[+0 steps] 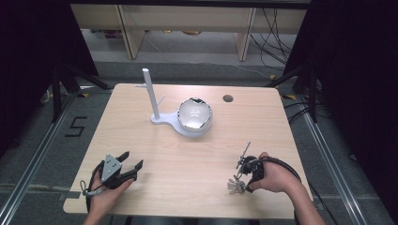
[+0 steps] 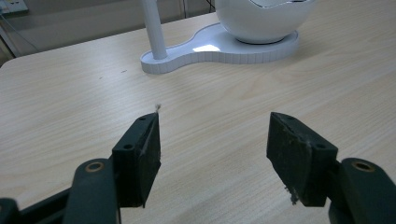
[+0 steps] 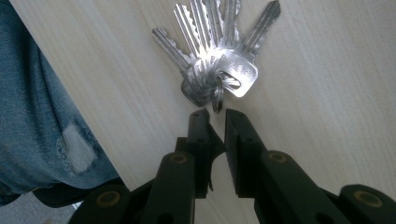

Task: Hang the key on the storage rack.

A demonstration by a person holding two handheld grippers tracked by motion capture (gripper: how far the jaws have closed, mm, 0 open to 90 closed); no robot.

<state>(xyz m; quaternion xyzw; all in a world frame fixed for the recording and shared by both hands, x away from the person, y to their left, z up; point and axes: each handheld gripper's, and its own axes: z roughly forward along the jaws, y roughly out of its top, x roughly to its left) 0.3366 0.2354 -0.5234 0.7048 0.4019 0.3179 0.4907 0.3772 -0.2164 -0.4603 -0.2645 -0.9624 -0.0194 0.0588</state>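
Observation:
A bunch of several silver keys (image 3: 212, 60) on a ring (image 3: 218, 95) lies fanned out on the wooden table (image 1: 187, 164), close to its near edge (image 1: 236, 186). My right gripper (image 3: 217, 114) points down at the bunch (image 1: 244, 177). Its jaws are nearly together, and the ring's lower end sits in the narrow gap between the tips without being visibly pressed. At the table's near left my left gripper (image 1: 132, 160) rests, its jaws wide open (image 2: 215, 135) with nothing between them.
A white stand with an upright pole (image 1: 150, 93) and a round white bowl (image 1: 195, 115) sits at the table's far middle, and ahead of the left gripper (image 2: 224, 46). A cable hole (image 1: 228, 98) lies behind it. The person's jeans (image 3: 37, 116) hang past the near edge.

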